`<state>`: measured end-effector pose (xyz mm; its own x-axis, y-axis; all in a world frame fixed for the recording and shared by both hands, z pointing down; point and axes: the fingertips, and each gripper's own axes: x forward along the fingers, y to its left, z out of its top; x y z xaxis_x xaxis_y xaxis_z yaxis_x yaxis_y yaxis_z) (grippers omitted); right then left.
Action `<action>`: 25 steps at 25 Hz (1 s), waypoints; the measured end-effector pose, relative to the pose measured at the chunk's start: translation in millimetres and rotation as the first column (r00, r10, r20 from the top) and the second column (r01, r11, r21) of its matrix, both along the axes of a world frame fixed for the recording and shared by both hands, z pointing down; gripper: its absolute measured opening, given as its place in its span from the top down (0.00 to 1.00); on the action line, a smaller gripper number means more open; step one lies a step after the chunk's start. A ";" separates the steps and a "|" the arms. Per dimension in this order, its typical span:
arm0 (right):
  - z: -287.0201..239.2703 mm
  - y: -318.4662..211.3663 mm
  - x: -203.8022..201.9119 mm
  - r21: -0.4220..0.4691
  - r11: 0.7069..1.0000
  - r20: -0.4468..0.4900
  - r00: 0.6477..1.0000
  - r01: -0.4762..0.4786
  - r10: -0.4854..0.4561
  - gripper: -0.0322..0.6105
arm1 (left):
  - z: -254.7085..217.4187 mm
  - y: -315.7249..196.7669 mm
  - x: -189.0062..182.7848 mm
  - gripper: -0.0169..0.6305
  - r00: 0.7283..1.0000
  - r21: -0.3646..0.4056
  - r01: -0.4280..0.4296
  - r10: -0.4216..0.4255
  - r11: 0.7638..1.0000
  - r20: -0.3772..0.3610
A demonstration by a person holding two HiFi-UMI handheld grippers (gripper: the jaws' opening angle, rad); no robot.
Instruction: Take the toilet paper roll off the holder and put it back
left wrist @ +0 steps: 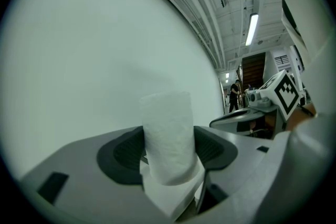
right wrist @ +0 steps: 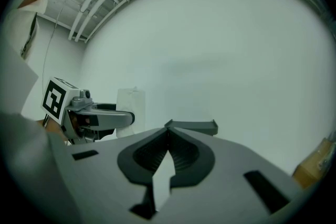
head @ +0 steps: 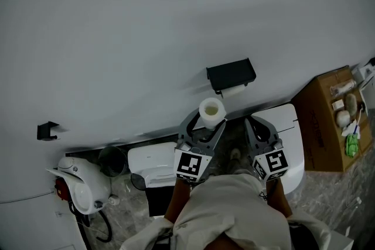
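— Well, what's in the brown cardboard box (head: pixel 319 126) out at three o'clock?
— Pale rounded things and something green. I can't tell more than that. A dark round bin (head: pixel 111 160) sits near eight o'clock, and I can't see inside it.
— And the hands?
— Both forearms reach out side by side, with the grippers pointing roughly level at the pale wall (head: pixel 146 38). The left gripper (head: pixel 208 121) pinches the white toilet paper roll (head: pixel 211 109), one dark pad on each side. The right gripper (head: pixel 253 123), at three o'clock of the left, has its jaws pressed together with nothing between them.
— Where's the roll relative to its holder?
— Off it. The black wall-mounted holder (head: pixel 231 75) is at one o'clock of the roll, near it but not touching.
— Which way does the roll stand?
— Upright. Its long axis runs up and down, the hollow core's open end faces up, and a loose flap of paper hangs below the pads.
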<state>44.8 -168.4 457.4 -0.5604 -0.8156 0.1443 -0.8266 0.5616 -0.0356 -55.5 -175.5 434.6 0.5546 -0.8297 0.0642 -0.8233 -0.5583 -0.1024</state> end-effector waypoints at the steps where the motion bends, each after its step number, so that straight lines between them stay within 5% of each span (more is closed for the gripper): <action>1: 1.1 0.1 0.7 -0.002 1.000 0.001 1.000 -0.001 0.001 0.95 | -0.2 -0.2 0.2 0.51 1.000 0.000 0.000 0.000 1.000 0.000; 25: 0.4 -44.7 15.5 -0.009 0.999 0.012 0.999 0.031 -0.030 0.95 | -6.9 -41.5 17.5 0.51 1.000 0.014 0.021 -0.021 1.000 0.013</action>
<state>60.3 -213.0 457.8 -0.5866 -0.7967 0.1451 -0.8086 0.5862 -0.0505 -38.1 -217.0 427.7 0.5364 -0.8418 0.0604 -0.8332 -0.5395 -0.1209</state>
